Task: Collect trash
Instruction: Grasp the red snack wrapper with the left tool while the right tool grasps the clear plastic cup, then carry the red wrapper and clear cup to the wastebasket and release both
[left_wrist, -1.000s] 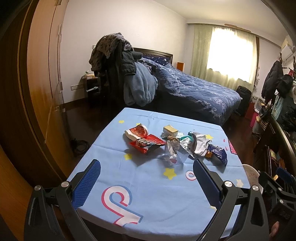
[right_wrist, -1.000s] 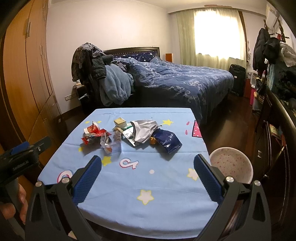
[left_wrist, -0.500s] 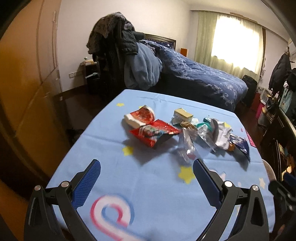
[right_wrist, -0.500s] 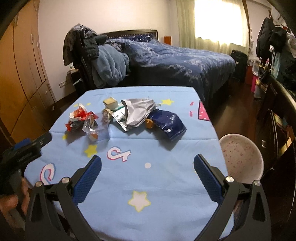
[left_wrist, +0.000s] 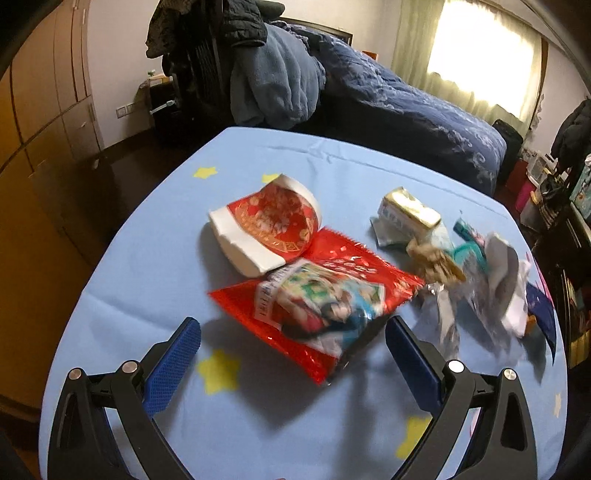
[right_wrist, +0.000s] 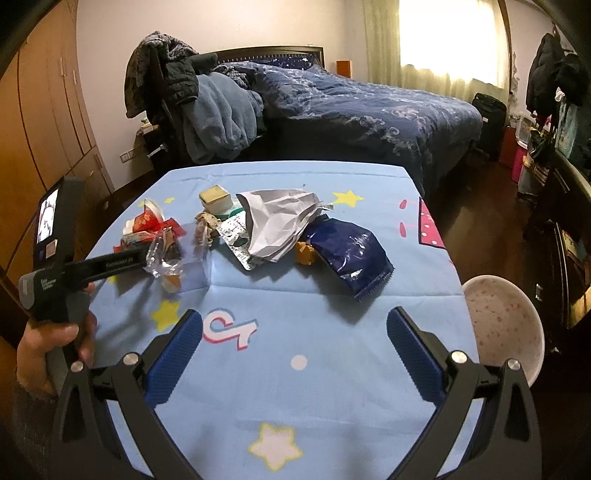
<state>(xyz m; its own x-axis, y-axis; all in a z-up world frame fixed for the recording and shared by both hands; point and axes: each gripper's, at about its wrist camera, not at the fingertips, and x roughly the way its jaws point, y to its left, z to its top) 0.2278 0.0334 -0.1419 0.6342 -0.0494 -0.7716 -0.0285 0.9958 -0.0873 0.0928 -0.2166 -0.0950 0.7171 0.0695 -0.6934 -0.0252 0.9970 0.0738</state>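
A heap of trash lies on the blue star-print tablecloth (left_wrist: 155, 266). In the left wrist view a red snack wrapper (left_wrist: 317, 299) with a picture packet on it sits just ahead of my open left gripper (left_wrist: 293, 345), whose blue pads flank its near edge. Behind it lies a red-and-white packet (left_wrist: 269, 225), with a gold-topped box (left_wrist: 410, 214) to the right. In the right wrist view my right gripper (right_wrist: 295, 343) stands open, well short of a dark blue bag (right_wrist: 351, 254), a crumpled silver-white wrapper (right_wrist: 280, 221) and clear plastic (right_wrist: 173, 258). A hand holds the left gripper's body (right_wrist: 55, 288) at the left.
A white speckled bin (right_wrist: 506, 325) stands off the table's right edge. Beyond the table are a bed with a navy quilt (right_wrist: 369, 110) and a chair piled with clothes (right_wrist: 192, 99). Wooden wardrobes (right_wrist: 44, 122) line the left wall.
My left gripper has moved forward and down until the red wrapper lies right at its fingertips. The right gripper has come a little closer to the table. Both stay open.
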